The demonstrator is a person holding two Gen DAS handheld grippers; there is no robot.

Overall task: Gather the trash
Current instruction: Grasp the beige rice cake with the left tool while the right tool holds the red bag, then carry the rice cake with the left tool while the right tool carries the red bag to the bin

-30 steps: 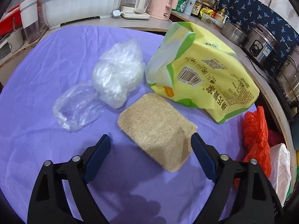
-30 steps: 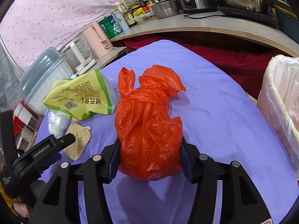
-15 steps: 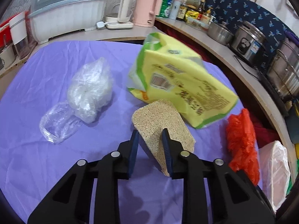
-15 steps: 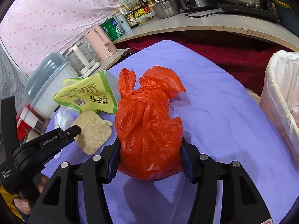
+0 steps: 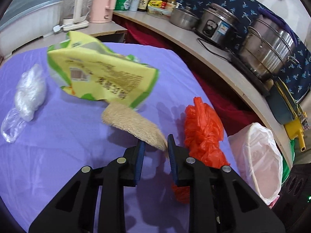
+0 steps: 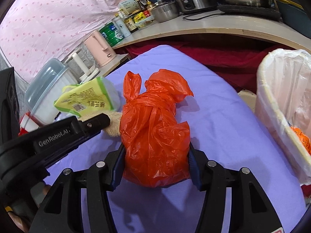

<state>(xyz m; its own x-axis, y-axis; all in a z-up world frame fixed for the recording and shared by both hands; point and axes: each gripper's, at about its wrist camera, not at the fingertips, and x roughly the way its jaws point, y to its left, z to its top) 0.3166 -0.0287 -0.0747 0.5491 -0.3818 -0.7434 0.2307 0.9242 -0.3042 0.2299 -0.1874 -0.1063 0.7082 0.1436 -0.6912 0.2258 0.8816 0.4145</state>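
My left gripper [image 5: 155,145] is shut on a corner of a tan scrubbing pad [image 5: 134,123] and holds it lifted over the purple tablecloth [image 5: 58,136]. My right gripper [image 6: 156,159] is shut on a knotted orange plastic bag [image 6: 153,132], which rests on the cloth; the bag also shows in the left wrist view [image 5: 202,132]. A yellow-green food bag [image 5: 101,75] lies behind the pad. Crumpled clear plastic [image 5: 29,95] lies at the left. A bin with a white liner [image 6: 287,106] stands off the table's right edge, also in the left wrist view [image 5: 258,161].
A counter runs along the back with a pink kettle [image 5: 103,5], bottles and tins [image 5: 143,0], a rice cooker [image 5: 219,27] and steel pots [image 5: 270,50]. A lidded white container [image 6: 50,93] stands at the far left. Red cloth [image 6: 213,52] fills the gap between table and counter.
My left gripper closed on the scrubbing pad, lifted it and swung right toward the orange bag and the bin. My right gripper stayed shut on the orange bag.
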